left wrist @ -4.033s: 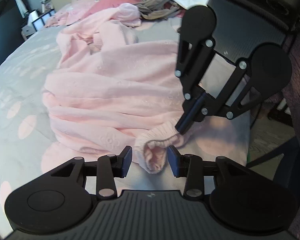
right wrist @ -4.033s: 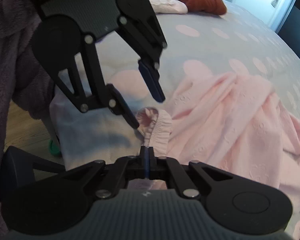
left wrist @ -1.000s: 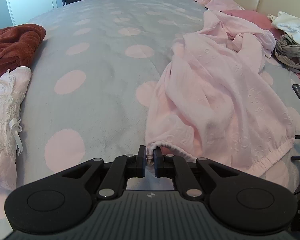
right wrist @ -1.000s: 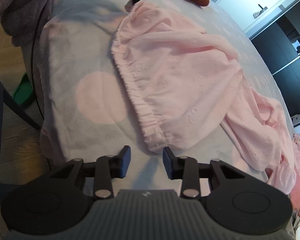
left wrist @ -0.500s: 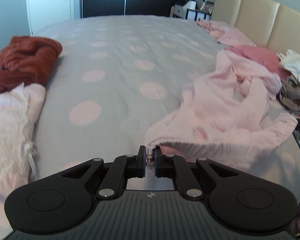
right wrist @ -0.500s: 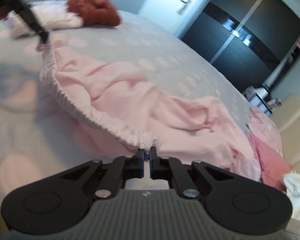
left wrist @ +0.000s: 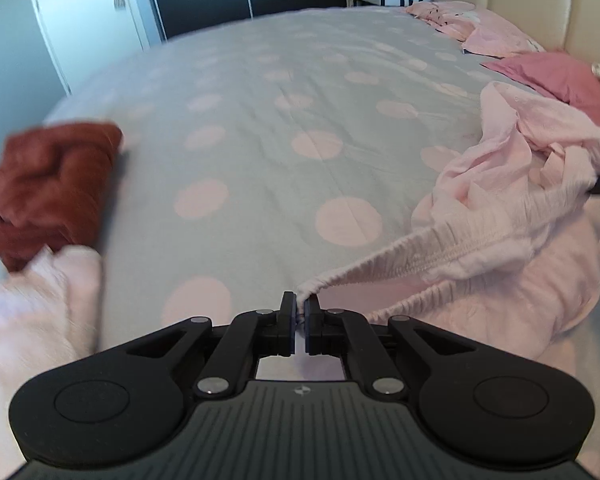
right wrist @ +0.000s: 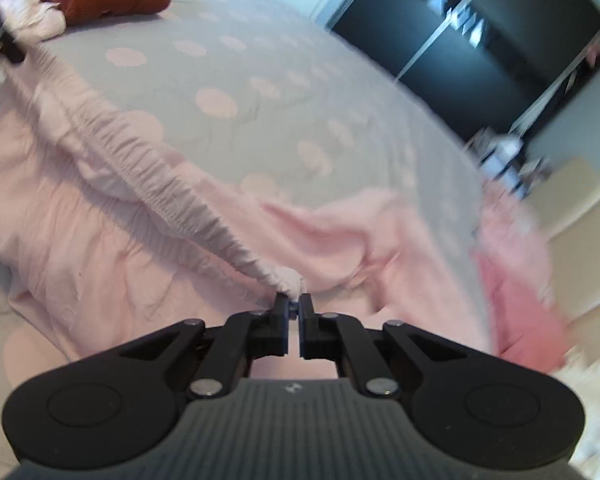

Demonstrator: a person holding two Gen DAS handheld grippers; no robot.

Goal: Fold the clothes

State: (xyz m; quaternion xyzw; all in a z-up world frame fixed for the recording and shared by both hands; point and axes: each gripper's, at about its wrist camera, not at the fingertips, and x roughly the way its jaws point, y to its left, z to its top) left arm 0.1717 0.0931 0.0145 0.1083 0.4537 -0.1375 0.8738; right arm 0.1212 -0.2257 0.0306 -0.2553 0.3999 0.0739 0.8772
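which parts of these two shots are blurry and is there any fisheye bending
Left wrist view: the rust-red garment and the white lace piece at the left edge are motion-smeared; the left tool and the elastic waistband are sharp; the bed bulges like a dome. Right wrist view: the wardrobe doors and the pink pile at right streak heavily; the right tool stays crisp.

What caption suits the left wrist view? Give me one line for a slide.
Left gripper clamps one end of the pink garment's elastic waistband, stretched taut above the polka-dot bedspread.
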